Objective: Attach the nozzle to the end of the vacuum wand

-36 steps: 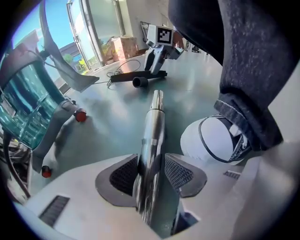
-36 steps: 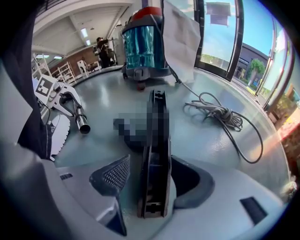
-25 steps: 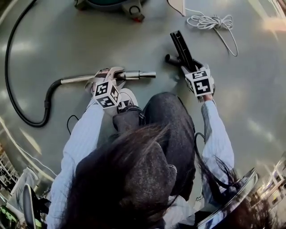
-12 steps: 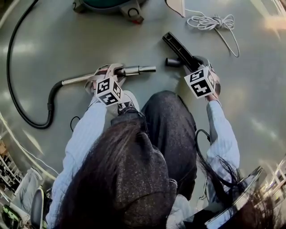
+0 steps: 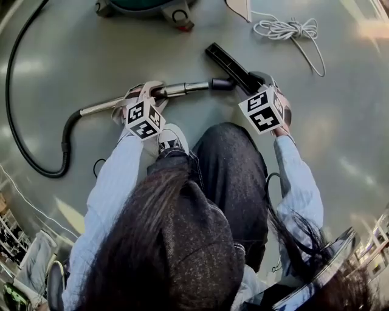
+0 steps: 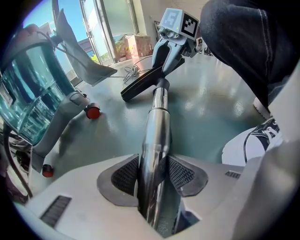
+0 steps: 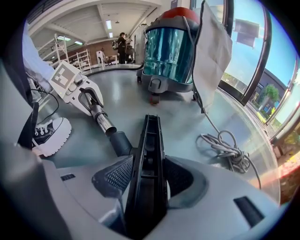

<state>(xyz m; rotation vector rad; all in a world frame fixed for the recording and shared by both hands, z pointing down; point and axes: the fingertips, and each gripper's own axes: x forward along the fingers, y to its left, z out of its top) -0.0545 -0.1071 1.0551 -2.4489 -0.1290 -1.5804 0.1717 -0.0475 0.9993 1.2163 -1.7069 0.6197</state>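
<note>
My left gripper [image 5: 152,95] [image 6: 152,176] is shut on the shiny metal vacuum wand [image 5: 182,89] [image 6: 157,123], which lies across the floor; its jaws have just been easing wider with the wand still between the pads. Gripped in my right gripper [image 5: 255,82] [image 7: 145,180] is the long black nozzle [image 5: 228,59] [image 7: 150,136], and those jaws have just been closing on it. The nozzle's round collar [image 5: 222,84] [image 7: 121,142] meets the wand's tip. How far the tip sits inside is hidden.
A black hose [image 5: 36,152] curves from the wand's rear across the left floor. The teal vacuum body [image 5: 152,6] [image 7: 168,42] stands at the far edge. At the far right lies a coiled white cord [image 5: 289,29] [image 7: 229,150]. A white sneaker [image 5: 172,138] rests just below the wand.
The right gripper swung the nozzle left and rolled it, closing the gap between collar and wand tip. The left gripper shifted the wand slightly right, toward the nozzle.
</note>
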